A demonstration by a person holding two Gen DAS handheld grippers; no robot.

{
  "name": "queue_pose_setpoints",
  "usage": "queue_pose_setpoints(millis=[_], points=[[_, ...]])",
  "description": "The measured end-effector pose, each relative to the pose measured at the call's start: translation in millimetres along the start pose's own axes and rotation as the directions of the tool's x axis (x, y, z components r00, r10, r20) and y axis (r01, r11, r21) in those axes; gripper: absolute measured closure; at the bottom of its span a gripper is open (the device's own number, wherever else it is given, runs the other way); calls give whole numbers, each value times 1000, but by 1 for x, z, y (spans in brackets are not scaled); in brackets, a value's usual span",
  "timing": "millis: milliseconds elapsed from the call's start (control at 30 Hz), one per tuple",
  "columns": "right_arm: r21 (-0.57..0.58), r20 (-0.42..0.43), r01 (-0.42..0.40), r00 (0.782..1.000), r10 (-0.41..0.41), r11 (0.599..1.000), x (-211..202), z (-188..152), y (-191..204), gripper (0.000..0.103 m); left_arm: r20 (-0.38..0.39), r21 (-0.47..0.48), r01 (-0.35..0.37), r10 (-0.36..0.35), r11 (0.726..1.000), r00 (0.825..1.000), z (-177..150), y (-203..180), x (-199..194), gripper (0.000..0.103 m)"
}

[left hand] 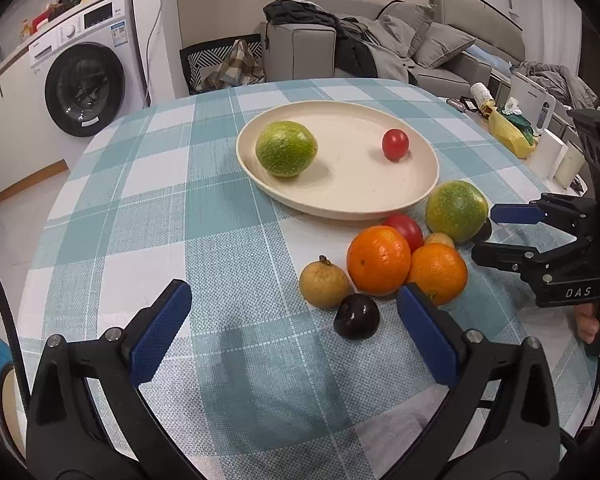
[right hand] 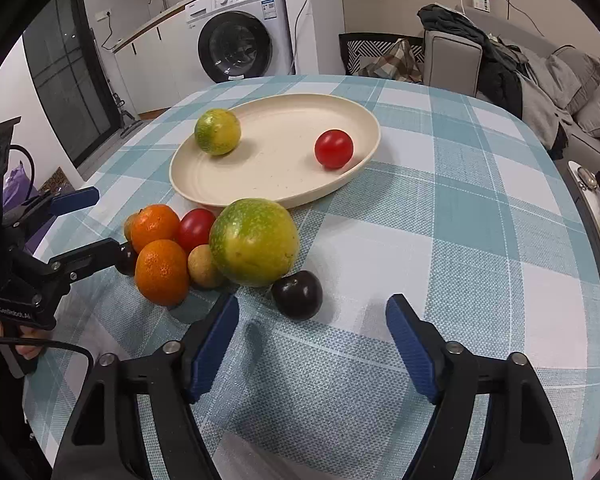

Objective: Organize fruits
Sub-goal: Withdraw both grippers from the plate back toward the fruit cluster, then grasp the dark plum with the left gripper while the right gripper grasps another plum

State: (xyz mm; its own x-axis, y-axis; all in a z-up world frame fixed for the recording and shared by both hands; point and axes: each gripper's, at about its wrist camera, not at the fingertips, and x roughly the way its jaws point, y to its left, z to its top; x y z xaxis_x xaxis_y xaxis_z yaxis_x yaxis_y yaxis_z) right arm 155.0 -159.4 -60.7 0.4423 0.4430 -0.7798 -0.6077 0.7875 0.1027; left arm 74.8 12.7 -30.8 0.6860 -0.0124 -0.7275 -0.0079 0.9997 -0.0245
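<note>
Jaws on both grippers stand open and empty. Right gripper (right hand: pixel 312 344) hovers just short of the dark plum (right hand: pixel 297 295), apparently the next pick. Cream plate (right hand: pixel 204 196) already carries a green fruit (right hand: pixel 217 131) and a tomato (right hand: pixel 333 149); the remaining pile lies beside its near rim. Recommended: straddle the plum squarely, clearing the large green fruit (right hand: pixel 254 242) touching it. Left gripper (left hand: pixel 296 328) has open surface (left hand: pixel 140 200) leftward.

cream plate (left hand: pixel 380 204) holds a green fruit (left hand: pixel 286 148) and cherry tomato (left hand: pixel 395 144) (well apart); left gripper (left hand: pixel 292 320) gapes empty.
</note>
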Motion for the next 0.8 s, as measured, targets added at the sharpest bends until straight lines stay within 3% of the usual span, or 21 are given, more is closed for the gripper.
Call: queue_pose_setpoints(millis=[233, 800], points=[[-17, 10, -2, 1000, 2, 1000, 0, 0, 2, 46, -14, 16, -8, 8, 1000, 1000, 0, -1, 4, 1], [-48, 13, -11, 1000, 11, 999, 1, 2, 8, 70, -75, 10, 5, -4, 1000, 997, -4, 1, 17, 1]])
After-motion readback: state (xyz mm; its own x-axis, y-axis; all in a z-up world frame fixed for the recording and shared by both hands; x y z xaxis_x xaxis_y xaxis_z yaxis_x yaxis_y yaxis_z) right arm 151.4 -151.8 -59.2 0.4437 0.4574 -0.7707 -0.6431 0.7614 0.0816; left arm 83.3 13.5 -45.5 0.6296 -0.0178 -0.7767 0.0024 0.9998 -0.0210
